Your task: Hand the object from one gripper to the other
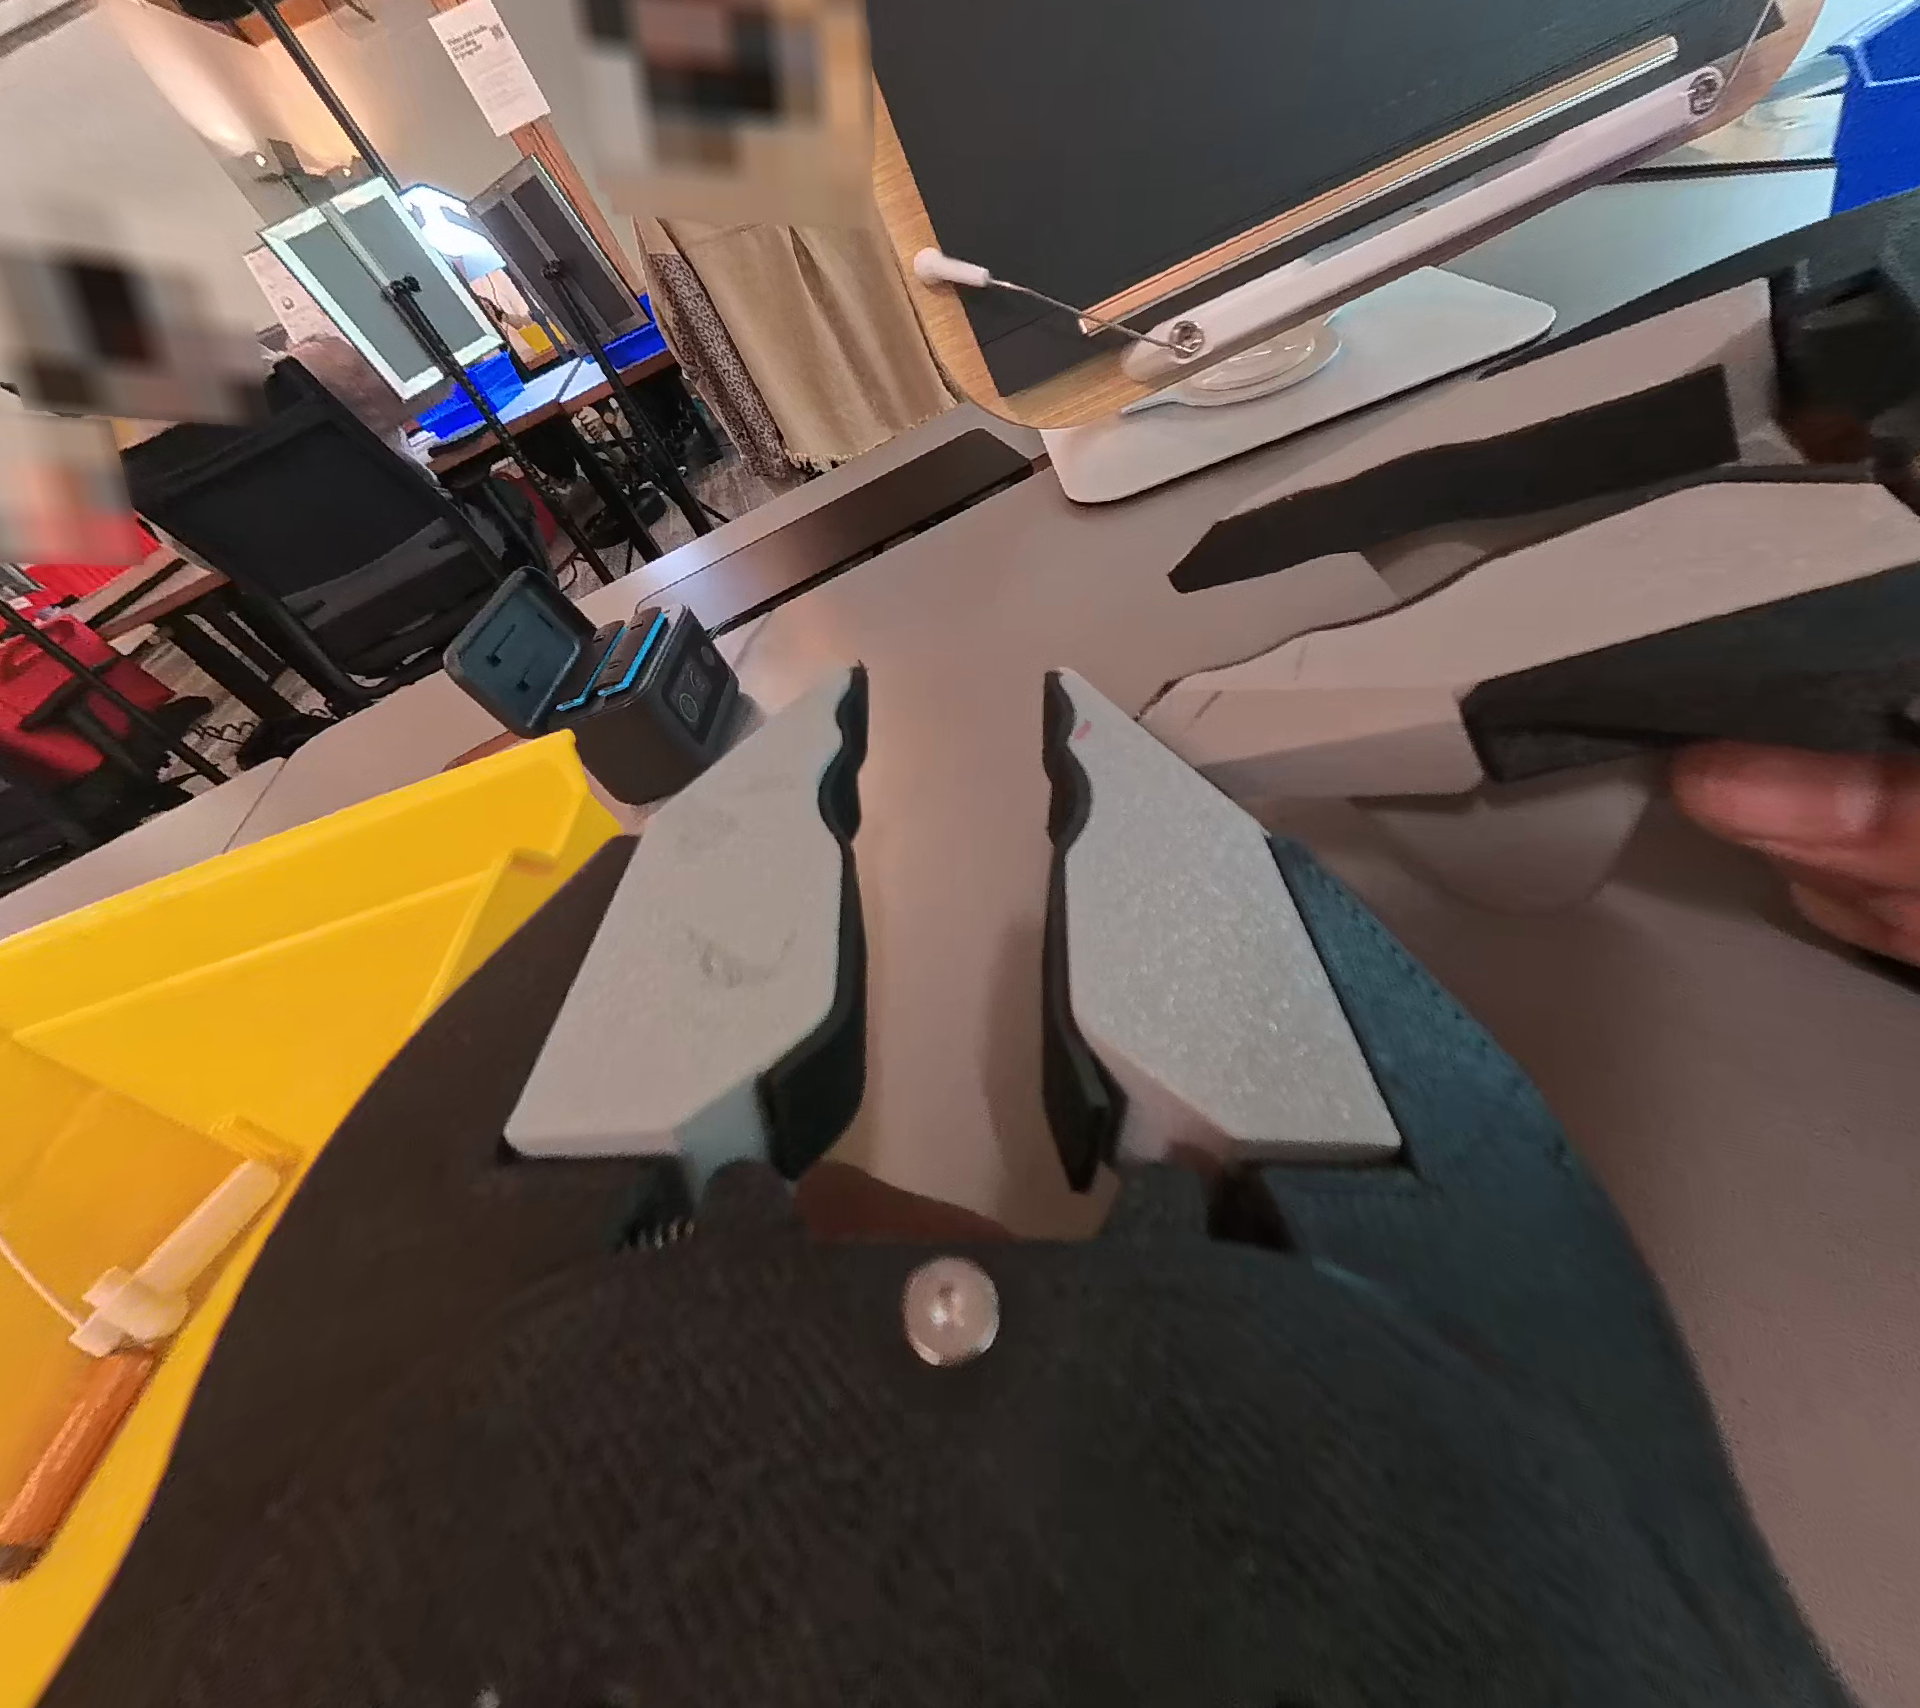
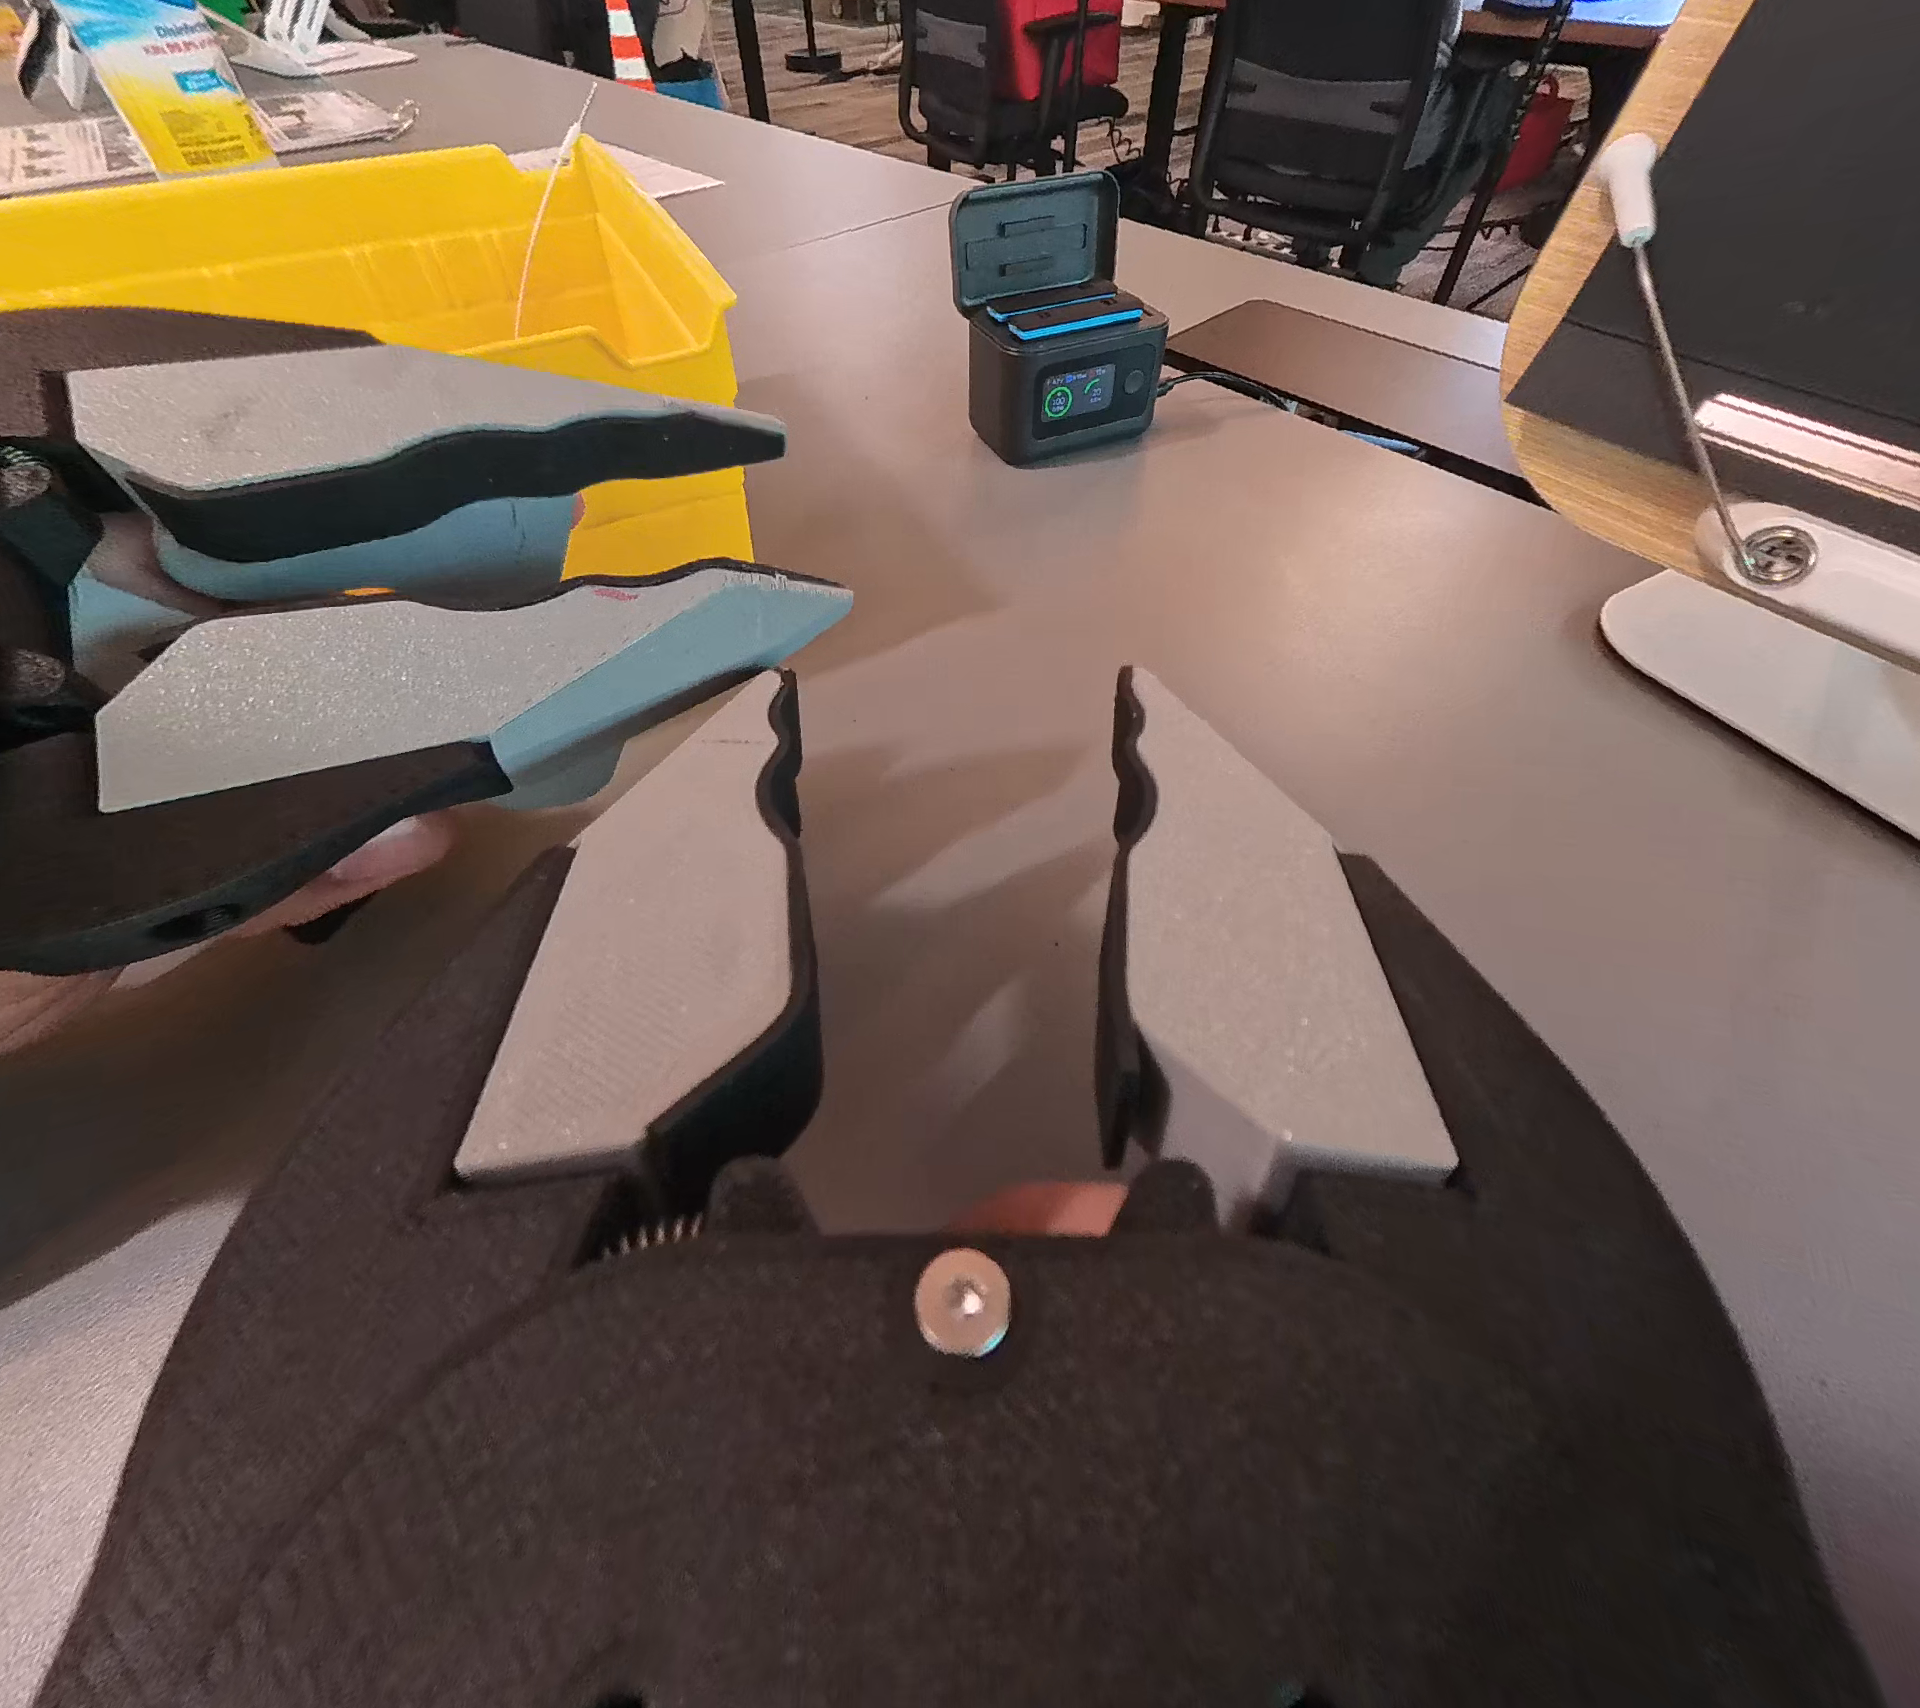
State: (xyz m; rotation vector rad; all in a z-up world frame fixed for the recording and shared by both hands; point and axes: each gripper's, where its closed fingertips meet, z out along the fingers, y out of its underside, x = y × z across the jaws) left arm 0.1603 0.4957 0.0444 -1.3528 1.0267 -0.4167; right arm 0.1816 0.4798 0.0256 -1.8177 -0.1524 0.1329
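Fingers of the left gripper (image 1: pixel 951 692) are standing apart, holding nothing, above the table (image 1: pixel 1766 1139), beside a yellow bin (image 1: pixel 260 983). Right gripper (image 2: pixel 951 692) is likewise gaping, empty; the object's place I cannot tell.

Left gripper (image 1: pixel 951 702): grey fingers with black pads, parted with a clear gap, nothing between them; seen side-on in the right wrist view (image 2: pixel 810 515), one finger above the other, tips pointing right. Right gripper (image 2: pixel 951 702): same build, fingers spread wider, nothing between them; in the left wrist view it enters from the right edge (image 1: pixel 1174 640), tips pointing left, close to the left gripper's tips but not touching. Person's fingers (image 1: pixel 1808 817) wrap beneath the right gripper's body; a hand (image 2: pixel 364 858) shows under the left gripper's body.
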